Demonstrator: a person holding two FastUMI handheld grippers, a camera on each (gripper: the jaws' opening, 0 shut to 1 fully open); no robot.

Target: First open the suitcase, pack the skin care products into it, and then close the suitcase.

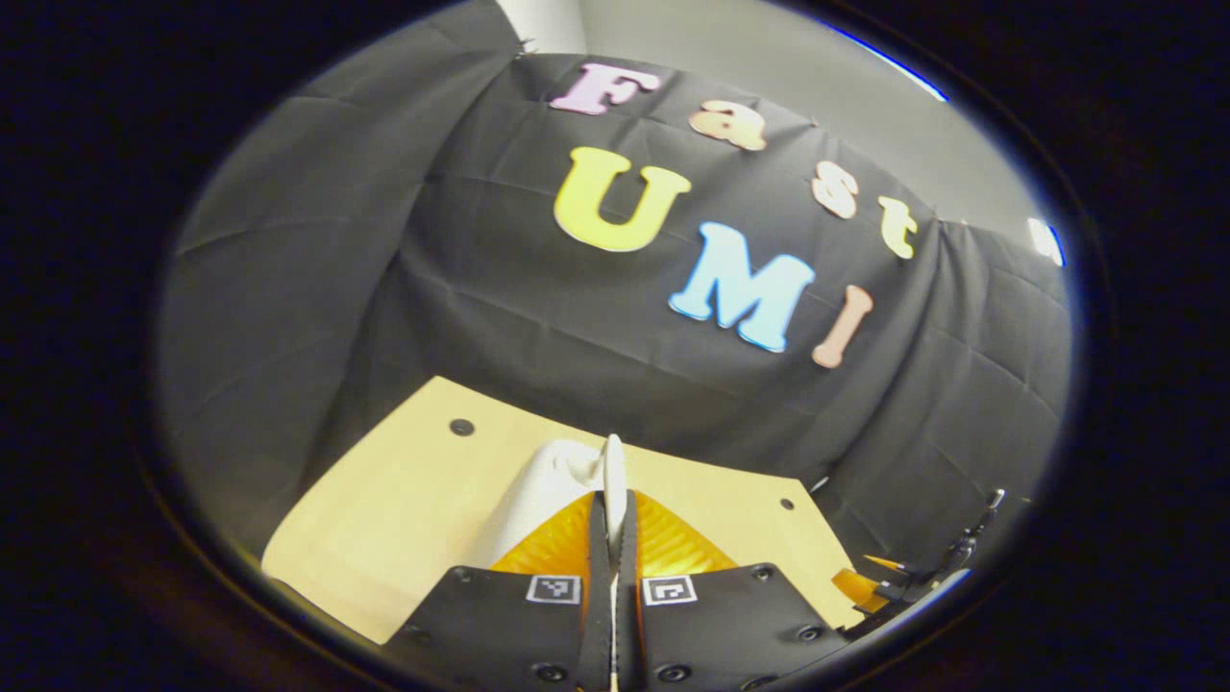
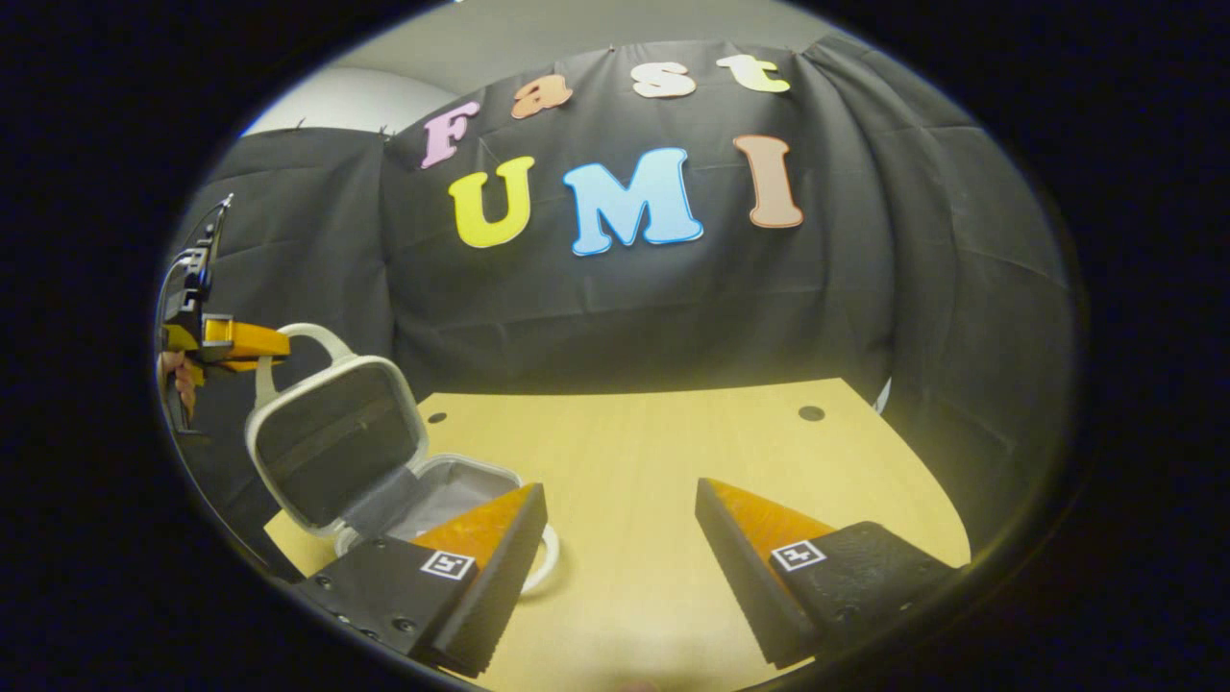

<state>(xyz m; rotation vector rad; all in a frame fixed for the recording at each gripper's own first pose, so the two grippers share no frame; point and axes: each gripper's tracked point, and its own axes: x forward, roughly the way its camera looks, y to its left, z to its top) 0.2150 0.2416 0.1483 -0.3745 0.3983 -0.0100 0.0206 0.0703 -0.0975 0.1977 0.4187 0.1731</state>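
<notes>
The small white suitcase (image 2: 375,471) sits open at the lower left of the right gripper view, on the yellow counter (image 2: 673,461), with its lid (image 2: 336,442) standing up. The left gripper (image 1: 615,500) has its fingers pressed on the thin white handle (image 1: 614,471) at the top of the lid, holding it up. The right gripper (image 2: 620,538) waits low in its view with fingers spread wide and nothing in them. If the handle slips out, the lid could fall shut, because only that pinch holds it.
</notes>
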